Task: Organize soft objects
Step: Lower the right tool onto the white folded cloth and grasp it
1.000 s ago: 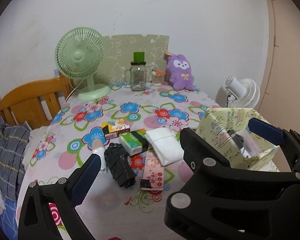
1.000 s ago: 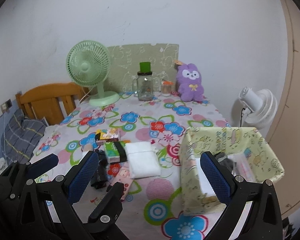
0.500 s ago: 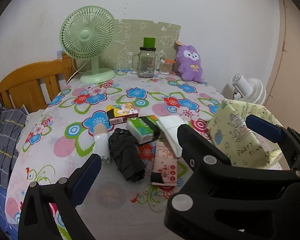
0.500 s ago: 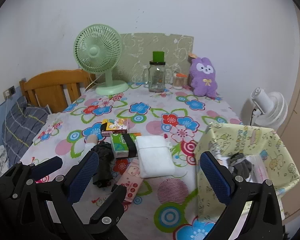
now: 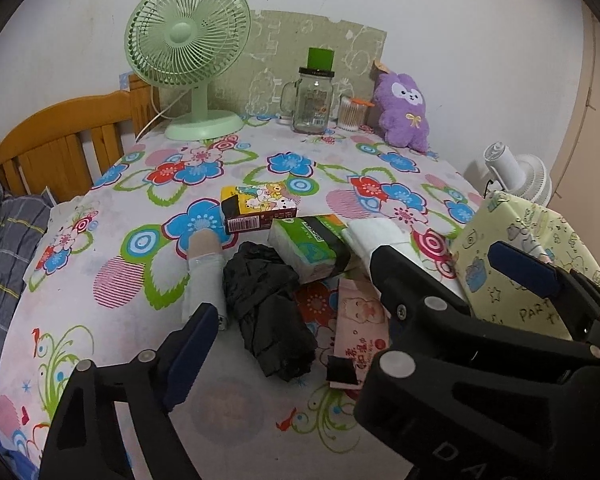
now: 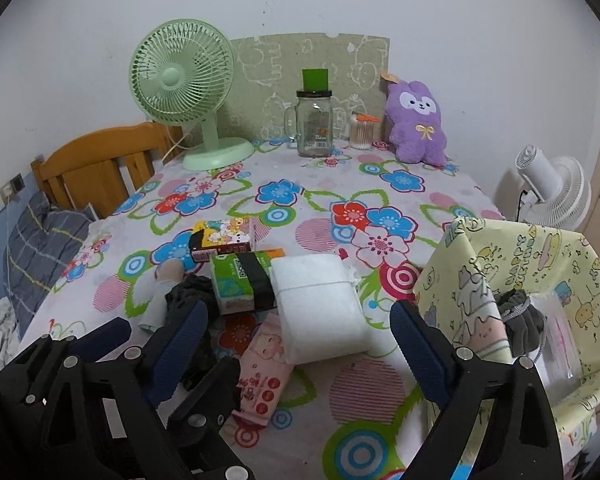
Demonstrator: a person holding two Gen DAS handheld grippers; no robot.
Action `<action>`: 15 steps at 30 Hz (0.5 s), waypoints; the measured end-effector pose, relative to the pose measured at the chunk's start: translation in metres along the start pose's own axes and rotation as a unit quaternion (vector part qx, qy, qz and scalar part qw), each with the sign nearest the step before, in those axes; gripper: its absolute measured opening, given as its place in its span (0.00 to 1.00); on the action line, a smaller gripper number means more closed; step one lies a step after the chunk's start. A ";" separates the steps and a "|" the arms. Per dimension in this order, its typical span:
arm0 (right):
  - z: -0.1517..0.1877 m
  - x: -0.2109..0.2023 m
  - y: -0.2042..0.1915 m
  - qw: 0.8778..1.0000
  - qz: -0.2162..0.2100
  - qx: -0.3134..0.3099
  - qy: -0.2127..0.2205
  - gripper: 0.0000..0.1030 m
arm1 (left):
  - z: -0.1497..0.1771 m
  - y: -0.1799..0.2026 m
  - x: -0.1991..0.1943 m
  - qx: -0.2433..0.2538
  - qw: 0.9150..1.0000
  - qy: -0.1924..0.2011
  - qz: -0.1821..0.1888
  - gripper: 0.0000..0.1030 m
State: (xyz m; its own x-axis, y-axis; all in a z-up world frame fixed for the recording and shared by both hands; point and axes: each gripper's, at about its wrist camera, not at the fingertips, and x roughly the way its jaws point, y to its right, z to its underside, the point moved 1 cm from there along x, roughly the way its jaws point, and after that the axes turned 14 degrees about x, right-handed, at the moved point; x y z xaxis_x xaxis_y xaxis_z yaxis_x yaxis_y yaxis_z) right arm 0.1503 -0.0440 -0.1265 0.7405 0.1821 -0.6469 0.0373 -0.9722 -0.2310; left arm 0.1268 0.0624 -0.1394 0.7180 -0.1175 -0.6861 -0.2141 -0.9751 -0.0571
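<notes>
Grippers, left (image 5: 356,300) and right (image 6: 300,344), hang with fingers spread, just narrowing on nothing, above what looks like a wipes packet (image 6: 266,376) near the table's (image 6: 320,188) front edge.

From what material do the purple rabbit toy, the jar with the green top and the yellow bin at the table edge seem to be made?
Purple rabbit toy: plush fabric, judging by its fuzzy, matte pile.
Jar: clear glass, probably; the wall shows through it, it has a moulded handle and glints.
Yellow bin: thin printed fabric or coated cloth, it seems; its walls sag and crease, with a slight sheen.
</notes>
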 end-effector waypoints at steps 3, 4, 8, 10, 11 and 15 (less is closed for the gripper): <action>-0.001 0.008 -0.001 1.000 0.005 0.002 -0.001 0.92 | -0.001 -0.001 0.008 -0.003 1.000 -0.003 -0.001 0.78; -0.002 0.010 -0.001 1.000 0.007 0.002 -0.003 0.92 | -0.001 -0.002 0.010 -0.004 1.000 -0.006 -0.002 0.78; -0.004 0.023 0.000 1.000 0.014 0.010 -0.008 0.92 | -0.004 -0.006 0.021 -0.011 1.000 -0.015 -0.004 0.78; -0.005 0.028 0.002 1.000 0.017 0.013 -0.011 0.91 | -0.005 -0.006 0.027 -0.013 1.000 -0.020 -0.006 0.76; -0.006 0.031 0.003 1.000 0.019 0.015 -0.012 0.90 | -0.006 -0.006 0.029 -0.015 1.000 -0.022 -0.006 0.74; -0.006 0.040 0.005 0.999 0.025 0.018 -0.020 0.88 | -0.006 -0.007 0.037 -0.017 0.999 -0.031 -0.008 0.67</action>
State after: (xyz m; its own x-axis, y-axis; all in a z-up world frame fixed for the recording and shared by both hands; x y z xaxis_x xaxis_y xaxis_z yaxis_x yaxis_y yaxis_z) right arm 0.1843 -0.0425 -0.1493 0.7130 0.1391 -0.6872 -0.0249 -0.9745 -0.2231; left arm 0.1588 0.0633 -0.1607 0.6786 -0.0909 -0.7289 -0.1801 -0.9826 -0.0451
